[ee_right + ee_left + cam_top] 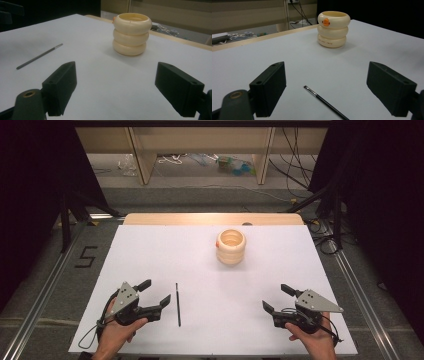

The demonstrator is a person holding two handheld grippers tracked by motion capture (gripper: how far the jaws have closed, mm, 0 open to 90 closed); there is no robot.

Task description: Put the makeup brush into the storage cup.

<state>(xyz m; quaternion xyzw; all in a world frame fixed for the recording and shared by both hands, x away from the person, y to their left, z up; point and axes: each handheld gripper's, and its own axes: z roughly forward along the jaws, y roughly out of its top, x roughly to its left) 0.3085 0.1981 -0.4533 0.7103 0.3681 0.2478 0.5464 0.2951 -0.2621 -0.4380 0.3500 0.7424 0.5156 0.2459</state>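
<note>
Worktop (150, 250): white sheet, wooden far edge | brush (177, 304): I see it flat just beside left tool (156, 293) | cream ringed cup (230, 247): upright, farther back | right tool (276, 297): near edge | both gape empty | room: dark curtains, grey floor, cables.

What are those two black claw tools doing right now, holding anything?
Left tool: open, holding nothing; the thin brush lies on the table beside it.
Right tool: open, holding nothing.
</note>
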